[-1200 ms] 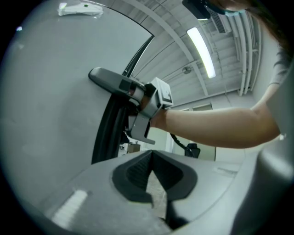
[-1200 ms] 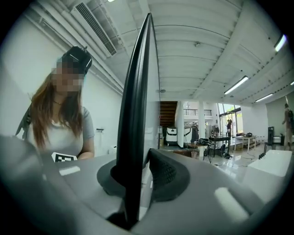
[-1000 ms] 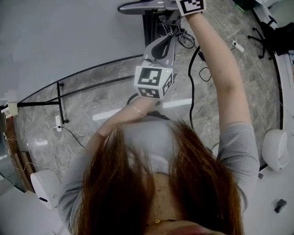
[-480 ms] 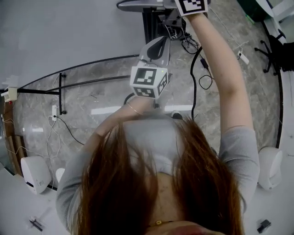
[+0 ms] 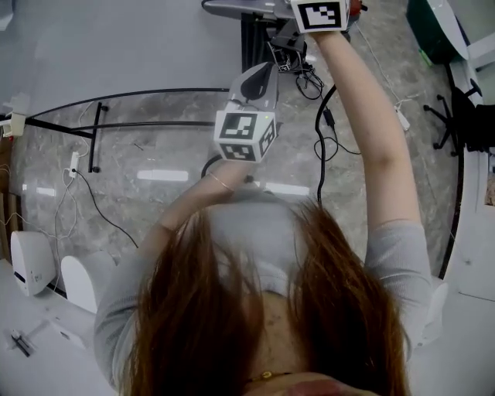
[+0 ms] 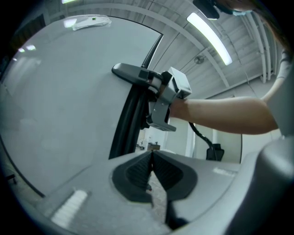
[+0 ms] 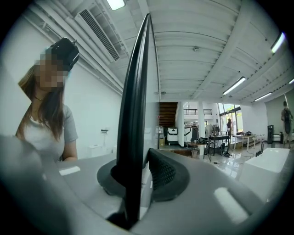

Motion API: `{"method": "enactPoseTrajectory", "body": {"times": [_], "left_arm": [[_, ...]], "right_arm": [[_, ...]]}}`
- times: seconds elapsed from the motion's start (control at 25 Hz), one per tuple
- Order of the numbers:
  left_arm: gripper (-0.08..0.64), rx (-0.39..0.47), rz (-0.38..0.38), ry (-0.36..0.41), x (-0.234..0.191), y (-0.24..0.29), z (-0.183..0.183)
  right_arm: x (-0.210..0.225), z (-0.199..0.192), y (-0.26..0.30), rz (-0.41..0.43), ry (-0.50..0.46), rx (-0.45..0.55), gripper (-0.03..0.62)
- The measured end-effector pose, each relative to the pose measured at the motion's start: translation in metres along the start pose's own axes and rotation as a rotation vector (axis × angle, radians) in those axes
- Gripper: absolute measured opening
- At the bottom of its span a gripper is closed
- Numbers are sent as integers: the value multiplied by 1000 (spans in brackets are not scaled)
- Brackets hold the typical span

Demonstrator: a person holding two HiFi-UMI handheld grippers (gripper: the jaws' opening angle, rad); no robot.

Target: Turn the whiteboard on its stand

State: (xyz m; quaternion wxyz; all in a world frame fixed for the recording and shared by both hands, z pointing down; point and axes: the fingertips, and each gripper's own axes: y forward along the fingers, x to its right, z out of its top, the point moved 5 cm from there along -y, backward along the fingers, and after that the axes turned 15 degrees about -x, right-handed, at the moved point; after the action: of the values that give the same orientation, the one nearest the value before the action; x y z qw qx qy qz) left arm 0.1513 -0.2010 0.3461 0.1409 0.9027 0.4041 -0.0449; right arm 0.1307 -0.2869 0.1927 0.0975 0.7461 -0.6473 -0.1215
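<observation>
The whiteboard (image 5: 108, 46) fills the top left of the head view as a pale grey sheet with a thin black rim. My right gripper (image 7: 138, 176) is shut on the board's black edge (image 7: 135, 105), which runs up between the jaws. In the head view only its marker cube (image 5: 319, 14) shows, at the top. My left gripper (image 5: 261, 73) is held up near the board, shut and empty. In the left gripper view, its ribbed pads (image 6: 138, 172) meet, and the right gripper (image 6: 166, 98) grips the board's rim (image 6: 131, 119) ahead.
The stand's black post (image 5: 249, 39) and low bars (image 5: 93, 135) are on the marble floor. Black cables (image 5: 325, 124) trail below the post. Two white units (image 5: 31, 259) stand at the lower left and an office chair (image 5: 464, 116) at the right. Tables (image 7: 225, 137) stand far off.
In the head view the board's black rim has swung from slanting to nearly level, and the floor items have slid. Both grippers keep their grip states.
</observation>
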Motion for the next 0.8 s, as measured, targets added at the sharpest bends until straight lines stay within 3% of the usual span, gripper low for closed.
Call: {"method": "enactPoseTrajectory", "body": {"times": [0.32,0.8], "left_arm": [[-6,-32,25,3,25,27,-3],[-6,-70,-61,-7,70,42,-21]], "right_arm": [[-6,-9,-23,1,4,5,61],[-15,-19,-53,6,13,15,60]]}}
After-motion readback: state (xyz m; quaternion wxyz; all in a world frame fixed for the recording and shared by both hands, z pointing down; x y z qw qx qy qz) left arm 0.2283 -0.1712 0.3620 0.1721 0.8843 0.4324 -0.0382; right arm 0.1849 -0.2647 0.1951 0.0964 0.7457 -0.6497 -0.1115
